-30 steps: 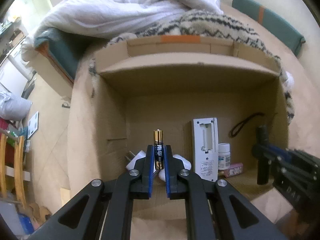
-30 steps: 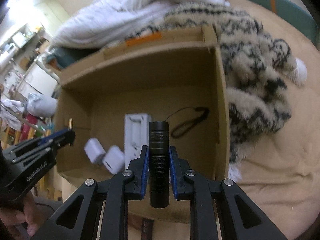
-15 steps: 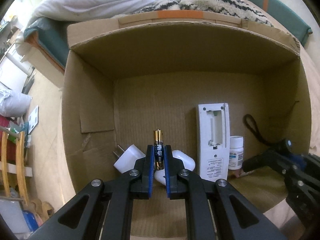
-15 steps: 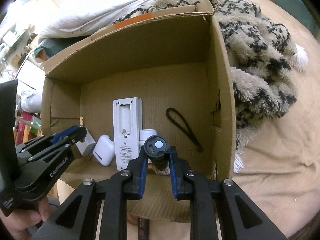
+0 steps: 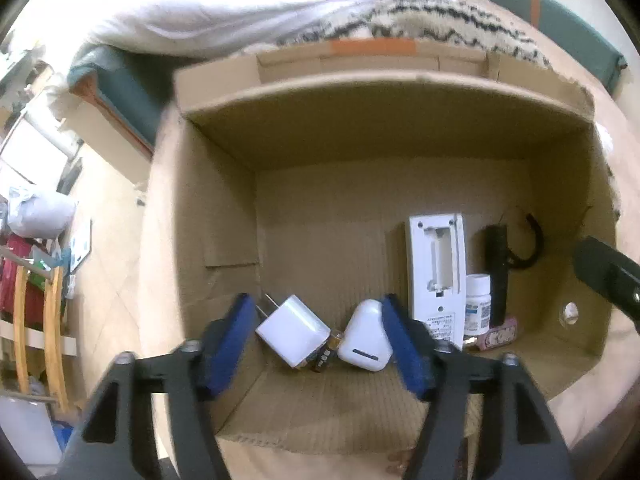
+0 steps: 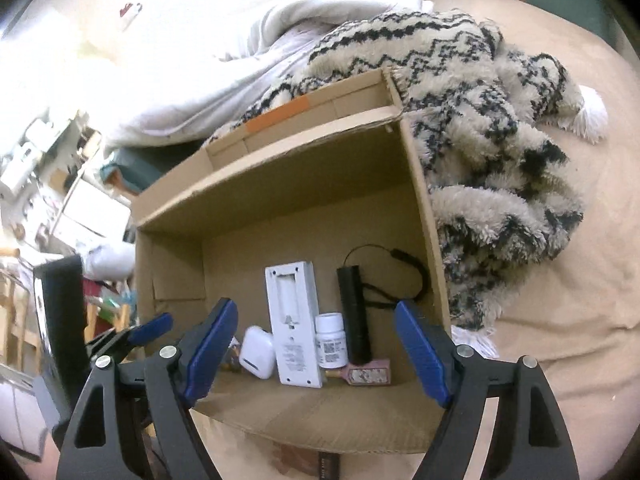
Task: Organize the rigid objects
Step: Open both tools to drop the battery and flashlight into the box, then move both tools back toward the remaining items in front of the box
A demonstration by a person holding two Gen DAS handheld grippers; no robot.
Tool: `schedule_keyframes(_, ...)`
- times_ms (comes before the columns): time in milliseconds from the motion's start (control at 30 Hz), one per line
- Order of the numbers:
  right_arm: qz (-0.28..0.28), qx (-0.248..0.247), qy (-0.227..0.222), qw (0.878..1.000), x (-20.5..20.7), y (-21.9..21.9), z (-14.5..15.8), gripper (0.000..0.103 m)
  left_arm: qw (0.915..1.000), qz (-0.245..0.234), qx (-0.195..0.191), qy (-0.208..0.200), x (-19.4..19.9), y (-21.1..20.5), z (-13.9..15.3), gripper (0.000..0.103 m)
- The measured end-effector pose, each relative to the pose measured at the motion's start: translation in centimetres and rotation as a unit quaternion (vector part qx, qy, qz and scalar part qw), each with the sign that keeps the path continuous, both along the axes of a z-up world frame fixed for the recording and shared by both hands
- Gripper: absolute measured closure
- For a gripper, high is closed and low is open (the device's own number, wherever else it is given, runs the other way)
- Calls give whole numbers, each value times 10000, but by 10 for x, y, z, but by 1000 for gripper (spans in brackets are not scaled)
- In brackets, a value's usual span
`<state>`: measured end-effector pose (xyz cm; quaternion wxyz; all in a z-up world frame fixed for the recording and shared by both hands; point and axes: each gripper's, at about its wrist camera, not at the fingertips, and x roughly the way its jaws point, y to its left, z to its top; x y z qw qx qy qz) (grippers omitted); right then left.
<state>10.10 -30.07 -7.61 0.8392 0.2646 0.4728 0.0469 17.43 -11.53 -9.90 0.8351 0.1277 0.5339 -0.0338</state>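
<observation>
Both grippers have let go since a second ago: the AA battery (image 5: 326, 354) that stood upright between the left pads now lies on the box floor, and the black flashlight (image 6: 354, 318) that the right pads clamped now lies inside too. The jaws of each have just been opening, and nothing sits between either pair.

The left gripper (image 5: 320, 340) hangs spread over the near left part of the cardboard box (image 5: 216, 240), its blue pads well apart. Below the gap, the battery is wedged between a white plug adapter (image 5: 292, 334) on the left, prongs pointing to the far left, and a white earbud case (image 5: 366, 340) on the right, touching both.

The right gripper (image 6: 316, 344) stands wide over the near right part of the box, empty. Beneath it the flashlight lies lengthwise, its near end beside a white pill bottle (image 6: 330, 340) and resting on a small pink packet (image 6: 366, 374). Its black wrist strap (image 6: 404, 276) loops toward the far right wall. Left of the bottle lies a white remote control (image 6: 294, 320), back up, with its battery bay uncovered.

The box rests on a tan bed surface (image 6: 560, 340). A cream and black patterned fleece blanket (image 6: 480, 120) is heaped against the box's far and right sides, with a white duvet (image 5: 260, 12) beyond it.
</observation>
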Motion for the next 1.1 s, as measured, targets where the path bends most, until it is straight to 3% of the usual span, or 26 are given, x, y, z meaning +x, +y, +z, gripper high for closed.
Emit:
schedule_keyframes(533, -174, 223, -104, 9995, -17, -11, 10, 17, 9996, 46, 58, -283, -35, 31, 40, 37)
schedule_keyframes(967, -35, 219, -219, 9995, -74, -4, 22, 17, 9995, 122, -204, -220, -83, 74, 52, 37)
schedule_keyframes(1100, 71, 13, -174, 9998, -88, 7, 20, 17, 9992, 169, -254, -267, -94, 86, 51, 37)
